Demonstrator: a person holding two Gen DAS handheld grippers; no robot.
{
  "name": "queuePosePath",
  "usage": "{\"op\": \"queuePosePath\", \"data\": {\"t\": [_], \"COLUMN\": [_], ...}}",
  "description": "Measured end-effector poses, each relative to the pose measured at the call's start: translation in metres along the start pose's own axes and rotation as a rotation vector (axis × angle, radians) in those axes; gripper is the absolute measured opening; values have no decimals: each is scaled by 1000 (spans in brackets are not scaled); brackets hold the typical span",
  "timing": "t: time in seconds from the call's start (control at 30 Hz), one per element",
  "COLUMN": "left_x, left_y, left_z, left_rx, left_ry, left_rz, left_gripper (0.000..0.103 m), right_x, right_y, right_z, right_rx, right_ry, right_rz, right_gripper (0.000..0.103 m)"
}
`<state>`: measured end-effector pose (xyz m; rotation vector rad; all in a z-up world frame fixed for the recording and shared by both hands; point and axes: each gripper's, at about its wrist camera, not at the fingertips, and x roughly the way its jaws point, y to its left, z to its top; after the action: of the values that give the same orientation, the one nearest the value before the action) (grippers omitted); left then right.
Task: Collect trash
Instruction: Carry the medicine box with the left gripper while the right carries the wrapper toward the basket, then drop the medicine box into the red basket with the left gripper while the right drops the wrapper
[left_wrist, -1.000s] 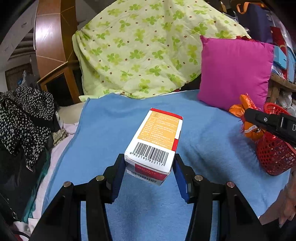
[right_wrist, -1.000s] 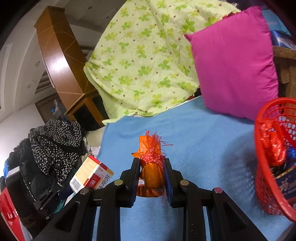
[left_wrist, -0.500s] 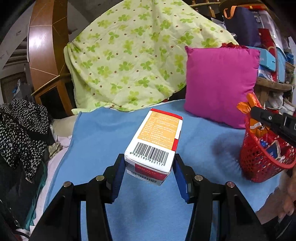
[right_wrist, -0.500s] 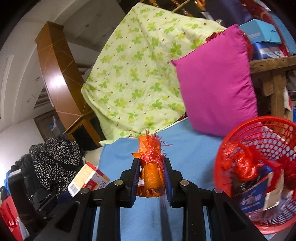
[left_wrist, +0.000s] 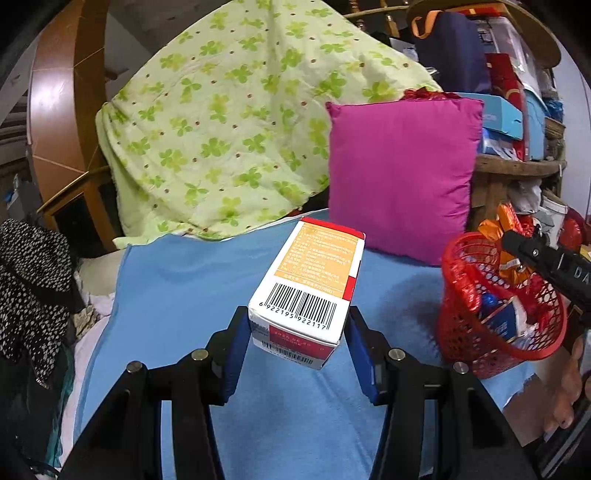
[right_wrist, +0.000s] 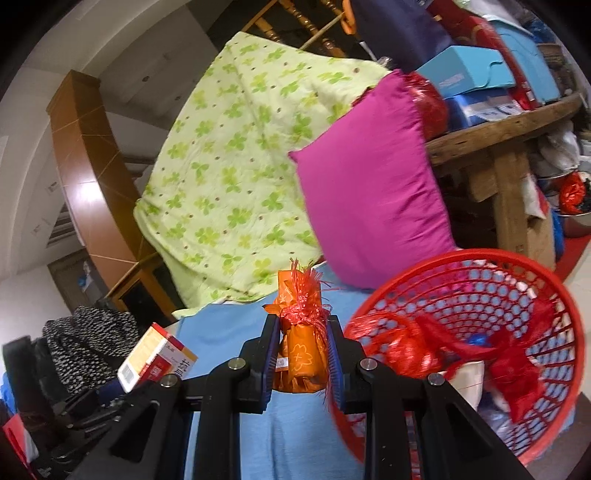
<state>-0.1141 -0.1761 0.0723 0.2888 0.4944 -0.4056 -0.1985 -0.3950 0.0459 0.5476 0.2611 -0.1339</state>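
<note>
My left gripper (left_wrist: 295, 332) is shut on a white, orange and red carton (left_wrist: 310, 284) with a barcode, held above the blue blanket (left_wrist: 177, 295). The carton also shows in the right wrist view (right_wrist: 155, 358) at lower left. My right gripper (right_wrist: 301, 354) is shut on an orange wrapped packet (right_wrist: 301, 343) tied with red ribbon, just left of the red mesh basket (right_wrist: 554, 369). In the left wrist view the right gripper holds the orange packet (left_wrist: 506, 225) over the basket's (left_wrist: 465, 332) rim. The basket holds red wrappers and other trash.
A magenta pillow (left_wrist: 402, 177) leans behind the basket. A green clover quilt (left_wrist: 229, 129) is piled at the back. Spotted black clothes (left_wrist: 33, 280) lie at the left. A wooden shelf (right_wrist: 509, 133) with boxes stands at the right.
Both grippers have moved right toward the basket. The orange packet went from mid-blanket to the basket's rim. The basket now looms larger in both views.
</note>
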Motion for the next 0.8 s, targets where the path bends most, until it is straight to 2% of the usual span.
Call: {"op": "queuePosePath", "data": {"t": [0.2,0.4,0.57,0.7,0.73,0.8], "left_x": [4,1,6,21,30,45], "left_y": [-27,-56,-86,-113,-119,-125], "left_z": [15,34,47,53,54,55], "left_rx": [27,42,58,88,84,69], "left_ry": [2,-4,10,11,23,59], "left_rz": [-73,-210,-353,-427,-458,-468], "left_gripper": [53,53,53,53,53,52], "right_x": [-19,-39,-52,-53,-52,-50], "right_y": [-25,-64,-94,-110,-113,-115], "right_z": [9,22,29,30,30,29], "right_rx": [29,107,178,236,245,258], "right_ry": [-48,-101,-132,-127,-122,-109], "right_rz": [-40,-89,-137,-153,-157,-162], "right_gripper": [27,27,28,28,28,28]}}
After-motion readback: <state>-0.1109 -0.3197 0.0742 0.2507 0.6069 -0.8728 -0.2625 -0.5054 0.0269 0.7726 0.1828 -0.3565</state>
